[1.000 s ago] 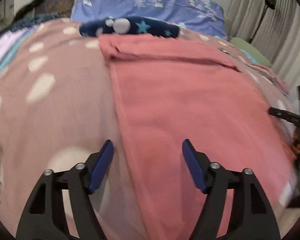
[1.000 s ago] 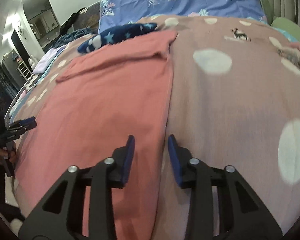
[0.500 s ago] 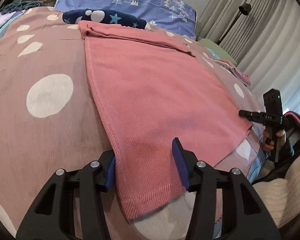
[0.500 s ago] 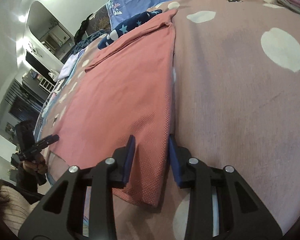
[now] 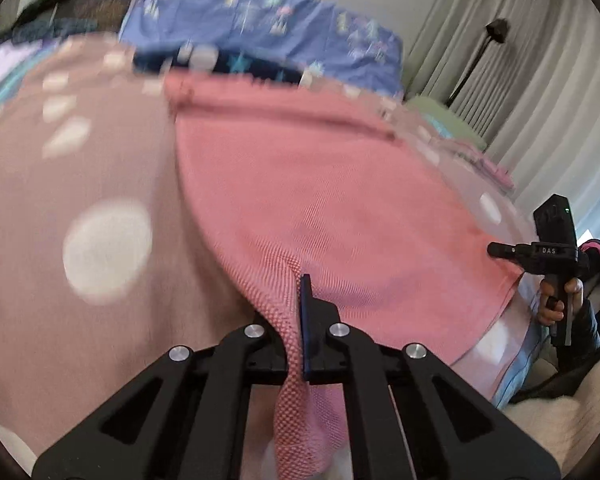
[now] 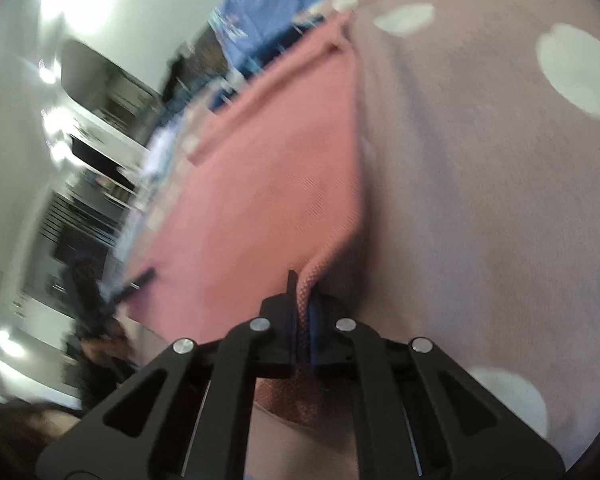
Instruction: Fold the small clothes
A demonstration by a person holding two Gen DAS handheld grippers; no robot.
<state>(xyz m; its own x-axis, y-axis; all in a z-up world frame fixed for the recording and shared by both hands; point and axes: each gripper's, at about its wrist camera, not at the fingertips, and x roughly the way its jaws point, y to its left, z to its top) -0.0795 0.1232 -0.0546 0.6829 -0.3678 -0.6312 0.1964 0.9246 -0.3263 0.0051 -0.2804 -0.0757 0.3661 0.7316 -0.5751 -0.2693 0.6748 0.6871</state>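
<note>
A pink knitted cloth point(image 5: 320, 184) lies spread flat on the bed. My left gripper point(image 5: 298, 312) is shut on its near left corner, and the pinched fabric hangs down between the arms. My right gripper point(image 6: 303, 308) is shut on the near right corner of the same pink cloth point(image 6: 268, 184). The right gripper also shows at the right edge of the left wrist view point(image 5: 500, 249), at the cloth's far side corner. The left gripper shows blurred in the right wrist view point(image 6: 138, 280).
The bedspread point(image 5: 60, 184) is dusty pink with white dots. A navy star-print garment point(image 5: 228, 65) and a blue patterned pillow point(image 5: 260, 20) lie beyond the cloth. Curtains and a floor lamp point(image 5: 496, 32) stand at right. Folded clothes point(image 5: 488, 164) lie near the right bed edge.
Both grippers have closed on the cloth's near corners; half a second ago their jaws stood open around the hem. Both views have tilted and blurred.
</note>
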